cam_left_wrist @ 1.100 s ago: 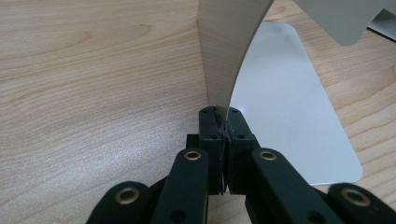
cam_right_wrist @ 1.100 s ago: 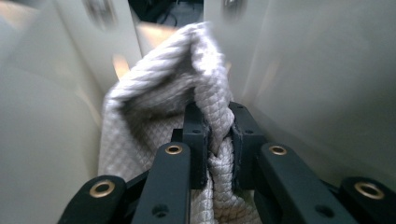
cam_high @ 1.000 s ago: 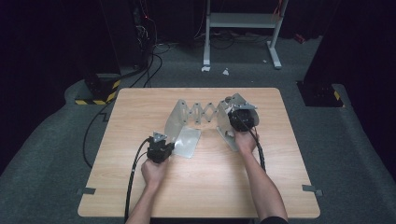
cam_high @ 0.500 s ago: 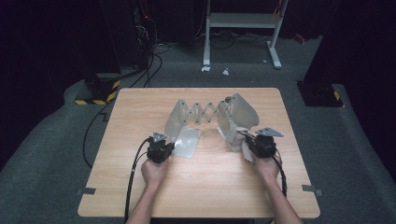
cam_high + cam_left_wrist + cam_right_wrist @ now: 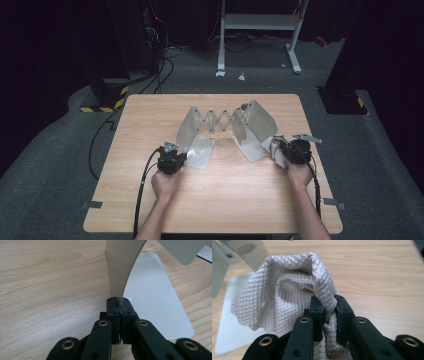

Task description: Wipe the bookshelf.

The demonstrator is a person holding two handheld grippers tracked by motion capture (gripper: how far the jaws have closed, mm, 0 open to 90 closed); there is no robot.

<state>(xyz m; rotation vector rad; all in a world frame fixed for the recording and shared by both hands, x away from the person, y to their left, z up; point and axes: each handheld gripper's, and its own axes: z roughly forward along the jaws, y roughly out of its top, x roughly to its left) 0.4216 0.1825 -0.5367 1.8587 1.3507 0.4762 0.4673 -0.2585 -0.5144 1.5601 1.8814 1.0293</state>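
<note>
Nearest the person, the left gripper (image 5: 120, 311) is clamped tight on the front edge of the left upright plate (image 5: 123, 262) of the metal expanding bookend rack (image 5: 222, 127), just where that plate meets its flat foot (image 5: 155, 297). That thin sheet metal looks stiff and slick, light enough to skid on the table (image 5: 150, 120), so a pinch low at the bend seems the steadiest hold. To the rack's right, the right gripper (image 5: 327, 312) is closed on a bunched fold of a grey quilted cleaning cloth (image 5: 287, 292), held beside the foot of the rack's right plate (image 5: 255, 122). The cloth is soft, limp and grippy; gathering several layers gives the jaws something to bite. Farthest off, the rack's scissor lattice (image 5: 217, 120) joins the two plates.
</note>
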